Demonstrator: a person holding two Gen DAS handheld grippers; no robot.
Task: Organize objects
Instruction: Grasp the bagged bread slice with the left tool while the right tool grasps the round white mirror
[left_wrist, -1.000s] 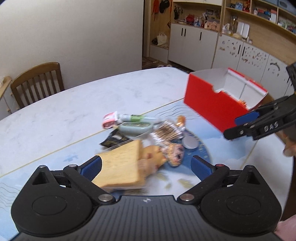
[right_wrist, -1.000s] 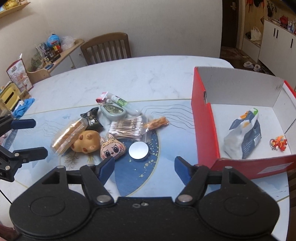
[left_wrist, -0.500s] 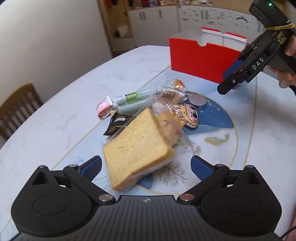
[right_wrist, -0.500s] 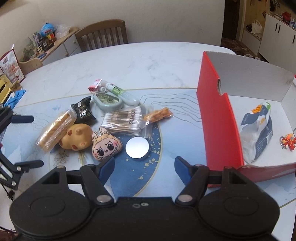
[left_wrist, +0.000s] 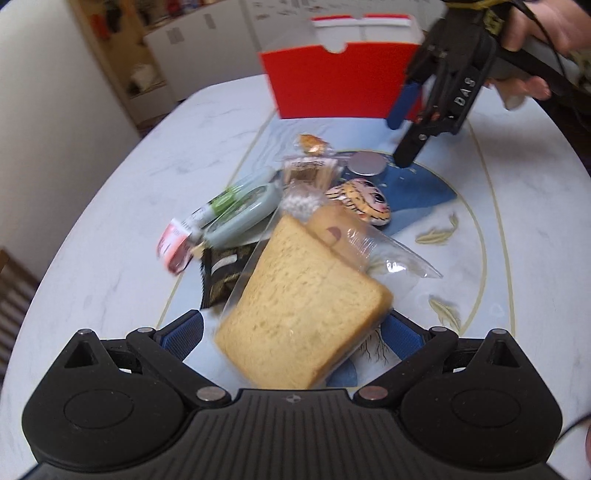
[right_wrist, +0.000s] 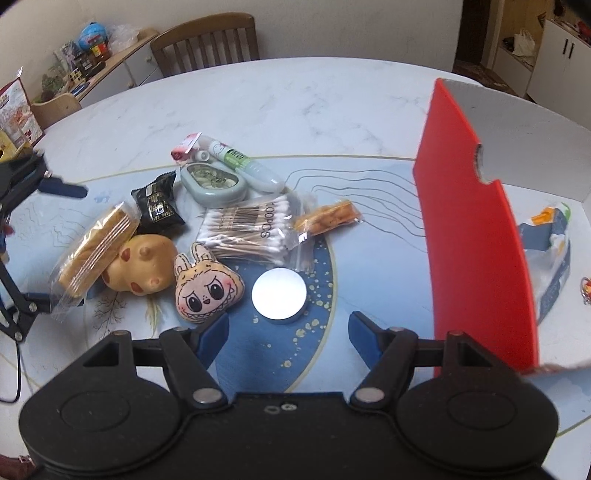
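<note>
While both tools hang over the worktop (right_wrist: 258, 92) | left tool (left_wrist: 293, 334): wide, bagged bread (left_wrist: 303, 314) between its fingers, untouched (blurred) | right tool (right_wrist: 288, 326): wide, empty, just below the round tin (right_wrist: 279, 293) at frame centre | red box (right_wrist: 476, 229): right edge.

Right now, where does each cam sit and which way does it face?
Left wrist: on the left hand-held gripper, tilted down across the table at the bagged bread between its open fingers, red box beyond; the right hand-held gripper and a hand show.
Right wrist: on the right hand-held gripper, tilted down at the round tin, box to its right; the left hand-held gripper's finger shows at the left edge.
Shared: bread, tin, plush face, box.
</note>
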